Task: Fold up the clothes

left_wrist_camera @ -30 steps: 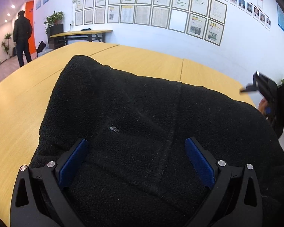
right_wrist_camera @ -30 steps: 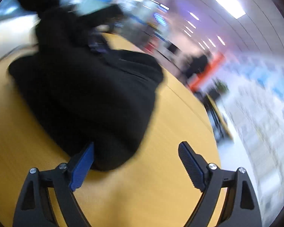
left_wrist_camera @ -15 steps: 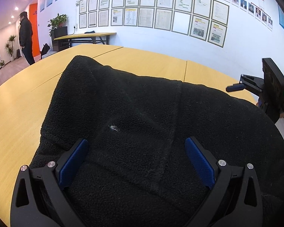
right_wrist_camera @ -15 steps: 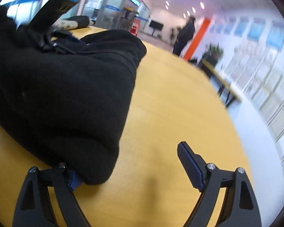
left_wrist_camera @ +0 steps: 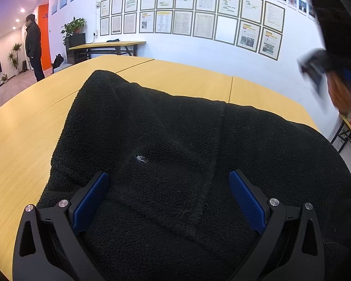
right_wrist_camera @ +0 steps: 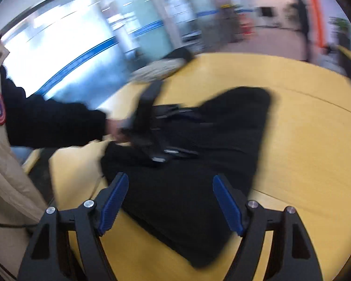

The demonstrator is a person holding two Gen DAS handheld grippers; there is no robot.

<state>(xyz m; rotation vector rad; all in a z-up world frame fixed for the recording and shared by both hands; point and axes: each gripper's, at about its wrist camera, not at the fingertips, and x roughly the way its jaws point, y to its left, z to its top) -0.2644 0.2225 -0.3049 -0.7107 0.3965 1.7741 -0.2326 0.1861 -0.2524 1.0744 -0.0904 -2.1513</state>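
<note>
A black fleece garment (left_wrist_camera: 175, 145) lies folded in a bundle on the yellow wooden table (left_wrist_camera: 23, 126). My left gripper (left_wrist_camera: 168, 187) is open, its blue pads resting on top of the fleece near its front edge. My right gripper (right_wrist_camera: 170, 194) is open and empty, raised above the garment (right_wrist_camera: 199, 164) and looking down on it; the view is blurred by motion. The left gripper (right_wrist_camera: 152, 121) and the hand holding it show there on the fleece. The right gripper (left_wrist_camera: 334, 53) shows blurred at the upper right of the left wrist view.
A white wall with framed papers (left_wrist_camera: 199, 18) stands behind the table. A man in black (left_wrist_camera: 34, 46) stands far left by an orange door. A second table (left_wrist_camera: 107, 45) and a plant (left_wrist_camera: 73, 24) are beyond. The person's beige coat (right_wrist_camera: 2, 164) is at left.
My right gripper has lifted off the table beside the garment and swung up over it. The left gripper has stayed in place on the fleece.
</note>
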